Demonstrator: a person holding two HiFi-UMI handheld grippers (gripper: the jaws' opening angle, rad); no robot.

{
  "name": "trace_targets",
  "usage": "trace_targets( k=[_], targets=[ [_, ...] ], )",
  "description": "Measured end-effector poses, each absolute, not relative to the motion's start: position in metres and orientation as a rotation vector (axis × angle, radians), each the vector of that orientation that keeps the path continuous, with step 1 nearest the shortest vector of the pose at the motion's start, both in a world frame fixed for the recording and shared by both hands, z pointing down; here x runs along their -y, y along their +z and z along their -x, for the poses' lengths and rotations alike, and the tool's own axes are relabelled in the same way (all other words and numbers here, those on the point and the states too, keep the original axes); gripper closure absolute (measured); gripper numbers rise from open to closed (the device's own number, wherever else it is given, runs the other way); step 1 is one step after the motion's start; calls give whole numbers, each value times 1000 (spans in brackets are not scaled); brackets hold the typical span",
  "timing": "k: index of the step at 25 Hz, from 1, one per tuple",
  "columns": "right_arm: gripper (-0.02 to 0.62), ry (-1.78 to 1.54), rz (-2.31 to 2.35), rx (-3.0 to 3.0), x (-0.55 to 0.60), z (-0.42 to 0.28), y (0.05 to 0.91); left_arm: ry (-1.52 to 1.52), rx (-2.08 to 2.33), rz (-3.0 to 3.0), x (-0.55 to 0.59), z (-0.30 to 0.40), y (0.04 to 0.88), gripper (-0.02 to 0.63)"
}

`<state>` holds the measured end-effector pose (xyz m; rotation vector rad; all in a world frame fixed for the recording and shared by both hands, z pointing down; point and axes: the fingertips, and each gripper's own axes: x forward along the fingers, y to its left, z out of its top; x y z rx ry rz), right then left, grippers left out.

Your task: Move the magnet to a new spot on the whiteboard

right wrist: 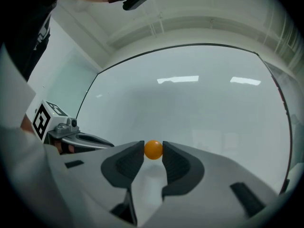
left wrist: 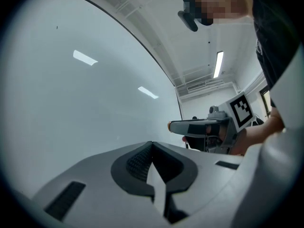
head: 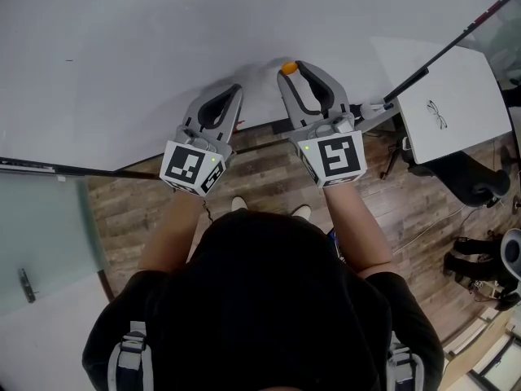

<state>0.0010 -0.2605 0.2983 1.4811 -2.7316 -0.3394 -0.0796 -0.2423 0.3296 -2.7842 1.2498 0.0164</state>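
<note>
A small orange round magnet (head: 289, 68) (right wrist: 153, 149) sits against the big whiteboard (head: 122, 55) (right wrist: 199, 99). My right gripper (head: 291, 69) (right wrist: 153, 150) is shut on it, a fingertip pressing on each side. My left gripper (head: 237, 90) (left wrist: 151, 144) is shut and holds nothing. It hovers close to the whiteboard (left wrist: 71, 103), just left of the right one. In the left gripper view the right gripper (left wrist: 174, 126) shows side-on with a bit of orange at its tip.
The whiteboard's lower edge (head: 73, 169) runs above a wooden floor (head: 260, 177). A white desk (head: 456, 96) and a dark chair (head: 476, 182) stand at the right. A glass panel (head: 41, 235) is at the lower left.
</note>
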Motion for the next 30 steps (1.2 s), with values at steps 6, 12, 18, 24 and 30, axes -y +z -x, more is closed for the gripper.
trace_targets(
  k=[6, 12, 18, 24, 30],
  targets=[
    [479, -239, -1456, 2758, 252, -14, 317, 3, -1230, 2801, 236, 72, 338, 604],
    [479, -183, -1432, 2764, 241, -23, 338, -10, -1208, 2809, 230, 69, 348, 604],
    [477, -82, -1375, 2837, 229, -33, 357, -31, -1171, 2817, 222, 69, 357, 604],
    [477, -96, -1321, 2843, 216, -34, 373, -40, -1125, 2843, 210, 66, 372, 604],
    [479, -107, -1269, 2862, 205, -29, 382, -33, -1072, 2820, 195, 61, 374, 604]
  ],
)
